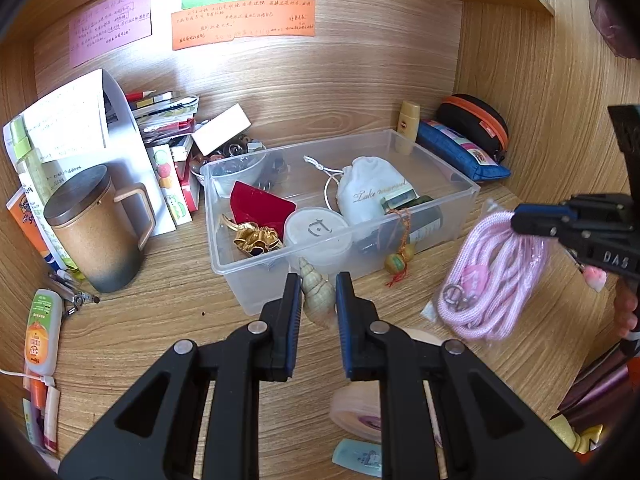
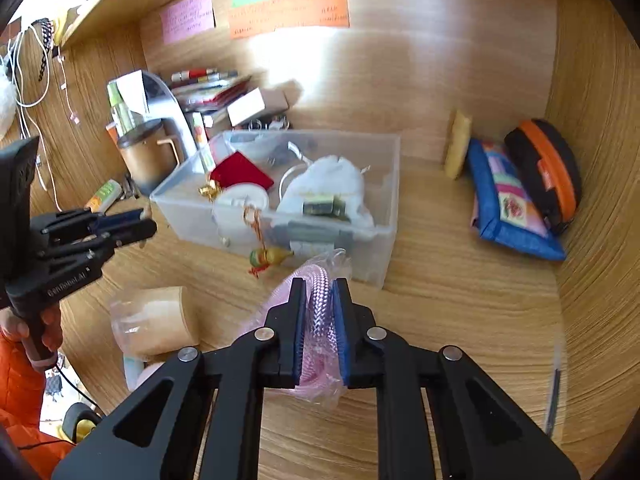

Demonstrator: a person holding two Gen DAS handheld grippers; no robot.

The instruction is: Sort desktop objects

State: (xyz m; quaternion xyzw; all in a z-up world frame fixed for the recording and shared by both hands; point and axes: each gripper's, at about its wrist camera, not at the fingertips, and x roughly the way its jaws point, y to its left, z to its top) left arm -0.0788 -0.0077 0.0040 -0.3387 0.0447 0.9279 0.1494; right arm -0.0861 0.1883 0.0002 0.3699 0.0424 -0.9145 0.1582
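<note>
Wooden desk [image 1: 168, 320], seashell [image 1: 318, 296] between left tool [image 1: 318, 280] pads, box [image 1: 424, 216] beyond

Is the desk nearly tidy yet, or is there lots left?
Partly. The clear bin already holds a white pouch and red card. The left gripper holds a seashell, the right gripper a bagged pink cord. The tape roll is still out.
</note>
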